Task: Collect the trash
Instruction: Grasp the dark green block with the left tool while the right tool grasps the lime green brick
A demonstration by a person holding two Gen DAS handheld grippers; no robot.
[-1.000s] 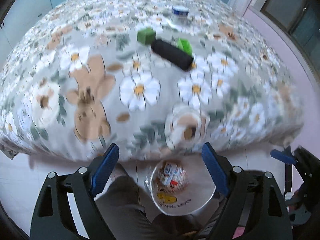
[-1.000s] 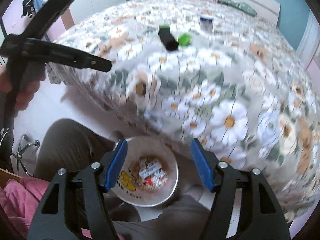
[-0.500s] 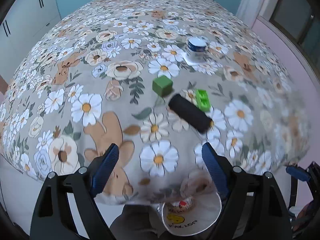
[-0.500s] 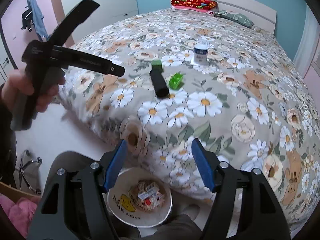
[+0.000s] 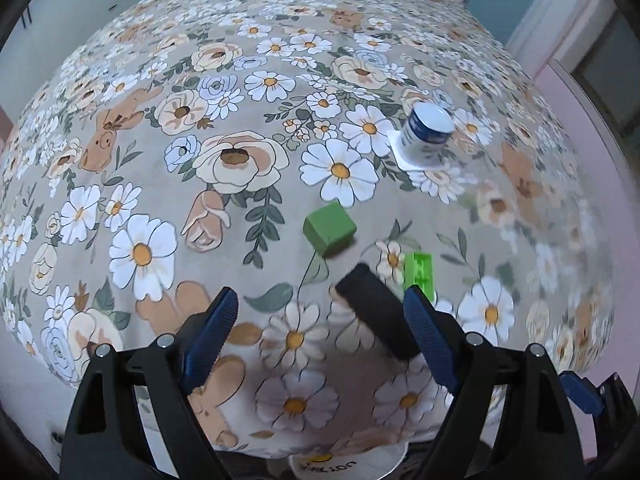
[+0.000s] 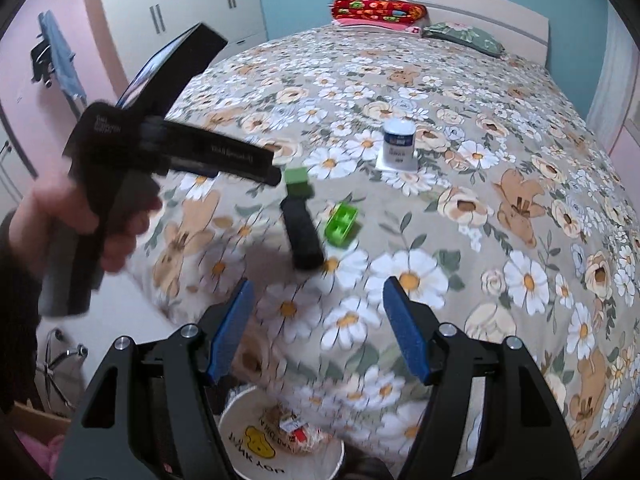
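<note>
On the floral bedspread (image 5: 200,120) lie a green cube (image 5: 329,229), a black cylinder (image 5: 376,314), a bright green two-cell block (image 5: 419,276) and an upturned white-and-blue cup (image 5: 427,133). They also show in the right wrist view: cube (image 6: 297,180), cylinder (image 6: 302,236), block (image 6: 341,225), cup (image 6: 398,143). My left gripper (image 5: 320,332) is open and empty, just short of the cylinder. My right gripper (image 6: 316,324) is open and empty, above the bed's near edge. A white trash bowl (image 6: 256,444) with wrappers sits below it.
The left gripper's body and the hand holding it (image 6: 120,176) fill the left of the right wrist view. Pillows (image 6: 376,12) lie at the headboard. White wardrobes (image 6: 180,12) stand at the left. The bowl's rim (image 5: 348,464) shows under the bed edge.
Both grippers have risen and moved forward over the bed, away from the trash bowl. The left gripper has come close to the black cylinder. Both stay open.
</note>
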